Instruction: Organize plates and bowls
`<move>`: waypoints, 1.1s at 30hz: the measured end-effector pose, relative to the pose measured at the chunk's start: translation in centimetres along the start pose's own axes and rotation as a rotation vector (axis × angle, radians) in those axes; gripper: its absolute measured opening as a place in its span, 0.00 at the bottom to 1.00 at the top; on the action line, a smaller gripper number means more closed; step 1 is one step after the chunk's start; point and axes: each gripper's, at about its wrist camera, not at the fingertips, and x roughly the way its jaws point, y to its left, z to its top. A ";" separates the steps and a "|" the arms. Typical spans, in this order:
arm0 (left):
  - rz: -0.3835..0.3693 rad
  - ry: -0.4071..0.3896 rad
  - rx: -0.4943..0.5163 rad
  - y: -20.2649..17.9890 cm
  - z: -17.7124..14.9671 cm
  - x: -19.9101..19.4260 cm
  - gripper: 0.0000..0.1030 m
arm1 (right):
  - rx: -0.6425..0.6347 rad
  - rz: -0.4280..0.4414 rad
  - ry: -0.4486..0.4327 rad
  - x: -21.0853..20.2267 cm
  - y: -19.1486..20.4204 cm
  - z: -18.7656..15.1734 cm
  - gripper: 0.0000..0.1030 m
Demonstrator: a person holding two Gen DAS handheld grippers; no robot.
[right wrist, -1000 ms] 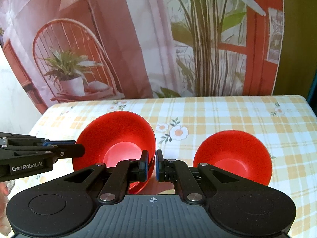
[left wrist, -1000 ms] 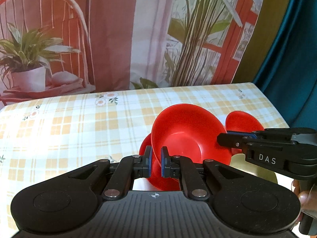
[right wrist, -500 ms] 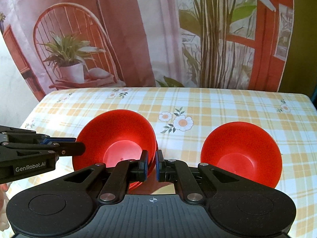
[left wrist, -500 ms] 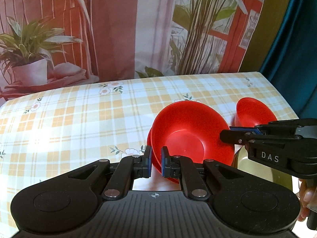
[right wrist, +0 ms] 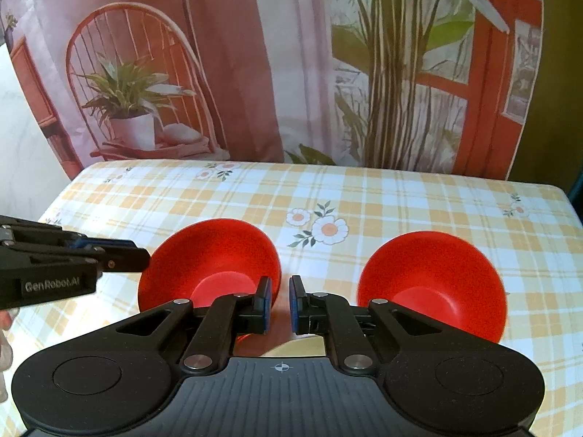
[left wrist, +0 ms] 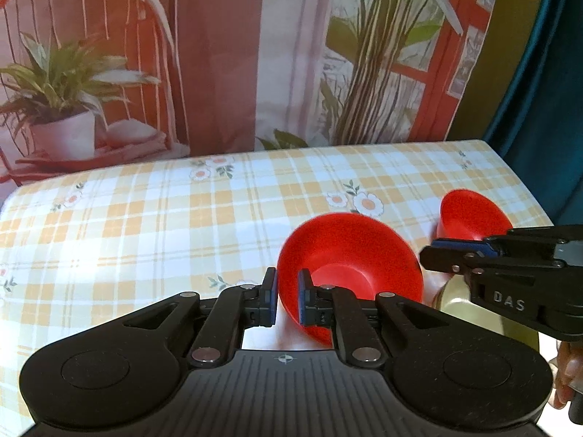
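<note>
The left gripper [left wrist: 287, 298] is clamping the near-left rim of a red bowl [left wrist: 349, 255], one blue-padded finger sitting outside the wall and the other inside, with the rim filling the narrow gap between them. It is reaching in low and level over the table [right wrist: 400, 196], pointing toward the back edge. The bowl is sitting near the front middle of the checked, flowered tablecloth, its mouth tipping toward the left wrist camera. The right gripper [right wrist: 280, 306] is coming in at the same low height from the other side, its tips lying at the bowl's right rim. Its fingers are standing only a little apart, and I cannot tell whether the rim is lying between them or passing behind the left finger. The right hand [left wrist: 564, 375] is showing only as a few fingers behind its gripper at the frame's edge. A pale yellow-green object [left wrist: 455, 309], mostly hidden, is lying just under the right gripper beside the held bowl. A second red bowl [right wrist: 433, 280] is resting upright farther right, apart from the first. A printed backdrop [right wrist: 291, 73] of a chair and plants is hanging behind the table.
</note>
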 end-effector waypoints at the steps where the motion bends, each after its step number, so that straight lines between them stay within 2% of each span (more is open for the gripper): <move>1: 0.006 -0.008 -0.001 -0.1 0.1 -0.2 0.11 | -0.003 -0.002 -0.008 -0.3 -0.3 0.1 0.11; 7: -0.016 -0.038 -0.010 -1.4 1.4 -0.4 0.12 | -0.020 -0.043 -0.050 -1.9 -3.0 0.6 0.11; 18: -0.104 -0.139 0.122 -8.2 4.4 -0.6 0.12 | 0.066 -0.139 -0.091 -3.2 -10.4 0.3 0.13; 21: -0.151 -0.113 0.116 -9.8 4.8 0.8 0.13 | 0.095 -0.151 -0.095 -3.4 -11.6 -0.3 0.15; 23: -0.176 -0.083 0.096 -10.6 4.6 2.1 0.19 | 0.112 -0.152 -0.090 -3.5 -12.4 -0.9 0.16; 26: -0.212 -0.045 0.080 -11.4 3.7 3.6 0.19 | 0.136 -0.151 -0.081 -3.6 -13.1 -1.6 0.16; 33: -0.220 0.007 0.094 -12.4 2.2 6.1 0.19 | 0.178 -0.134 -0.052 -3.3 -13.7 -3.1 0.16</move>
